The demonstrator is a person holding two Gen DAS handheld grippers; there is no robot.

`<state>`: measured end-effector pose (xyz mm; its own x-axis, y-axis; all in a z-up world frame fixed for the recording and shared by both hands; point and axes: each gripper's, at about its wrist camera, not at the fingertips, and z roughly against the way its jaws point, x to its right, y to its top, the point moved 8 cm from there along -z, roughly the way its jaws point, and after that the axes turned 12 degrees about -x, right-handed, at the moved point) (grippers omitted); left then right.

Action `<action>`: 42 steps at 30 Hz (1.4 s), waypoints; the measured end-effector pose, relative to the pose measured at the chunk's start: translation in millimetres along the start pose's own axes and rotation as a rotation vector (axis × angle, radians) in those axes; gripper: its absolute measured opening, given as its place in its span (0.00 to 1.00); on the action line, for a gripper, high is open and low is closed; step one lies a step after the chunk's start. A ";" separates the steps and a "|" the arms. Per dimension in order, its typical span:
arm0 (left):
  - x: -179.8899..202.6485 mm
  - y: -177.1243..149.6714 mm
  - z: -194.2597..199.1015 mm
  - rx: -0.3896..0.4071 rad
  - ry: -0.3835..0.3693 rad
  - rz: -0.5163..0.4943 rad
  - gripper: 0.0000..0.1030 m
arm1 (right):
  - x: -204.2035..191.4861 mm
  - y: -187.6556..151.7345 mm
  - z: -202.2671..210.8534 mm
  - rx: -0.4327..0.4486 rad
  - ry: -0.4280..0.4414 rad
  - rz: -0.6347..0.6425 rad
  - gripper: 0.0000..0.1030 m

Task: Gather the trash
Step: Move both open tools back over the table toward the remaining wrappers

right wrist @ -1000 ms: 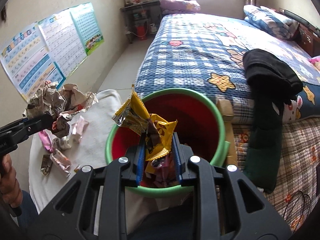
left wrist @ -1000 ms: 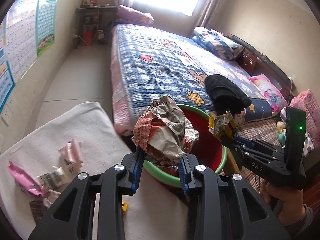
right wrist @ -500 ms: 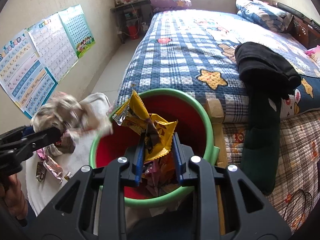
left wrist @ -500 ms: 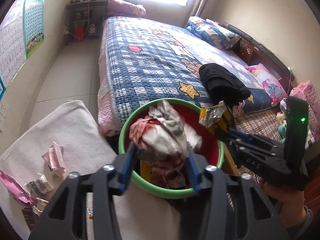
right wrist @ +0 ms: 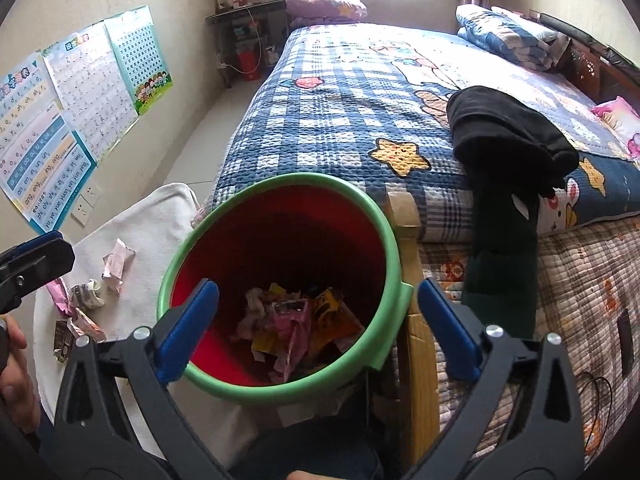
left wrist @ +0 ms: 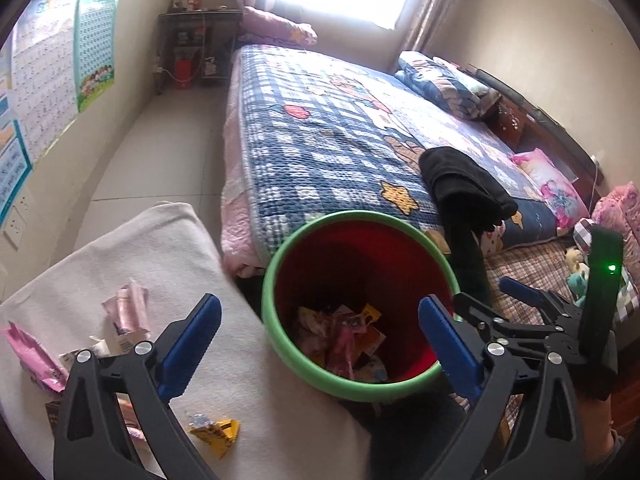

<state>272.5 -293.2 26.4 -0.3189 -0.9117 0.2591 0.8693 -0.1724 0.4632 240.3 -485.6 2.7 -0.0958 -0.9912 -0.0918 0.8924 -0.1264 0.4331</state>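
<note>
A red bin with a green rim [left wrist: 360,214] [right wrist: 304,178] stands between a white-cloth-covered table [left wrist: 120,248] and the bed. Several crumpled wrappers [left wrist: 344,340] [right wrist: 292,320] lie at its bottom. My left gripper [left wrist: 320,312] hangs over the bin's near edge, jaws opening wide, nothing between them. My right gripper [right wrist: 318,292] is over the bin too, jaws opening, also with nothing between them. More trash lies on the cloth: a pink wrapper [left wrist: 128,312] [right wrist: 116,264], a yellow wrapper [left wrist: 216,432] and several small pieces [right wrist: 86,292].
The bed with a blue checked quilt [left wrist: 320,128] runs behind the bin, with a black garment [left wrist: 460,184] draped over its corner. A wooden post [right wrist: 404,216] touches the bin's right side. Posters [right wrist: 60,120] hang on the left wall. A hand [right wrist: 12,360] holds the left gripper.
Both grippers opened. The crumpled paper wad left the left jaws and the yellow wrapper left the right jaws; both now lie in the bin.
</note>
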 end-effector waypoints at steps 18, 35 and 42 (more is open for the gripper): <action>-79.7 -59.0 60.3 0.041 0.078 0.106 0.92 | -77.8 -14.9 40.5 0.047 0.066 0.104 0.95; -198.2 -164.7 109.7 0.056 0.167 0.353 0.92 | -189.1 -64.5 16.8 -0.034 0.150 0.284 0.95; -233.2 -206.0 114.5 0.023 0.205 0.416 0.92 | -218.5 -92.3 -6.9 -0.097 0.167 0.328 0.95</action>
<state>124.6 -2.3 -32.4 0.1387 -0.9569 0.2551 0.8981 0.2300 0.3749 181.8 -257.1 -23.5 0.2683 -0.9569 -0.1110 0.9021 0.2091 0.3775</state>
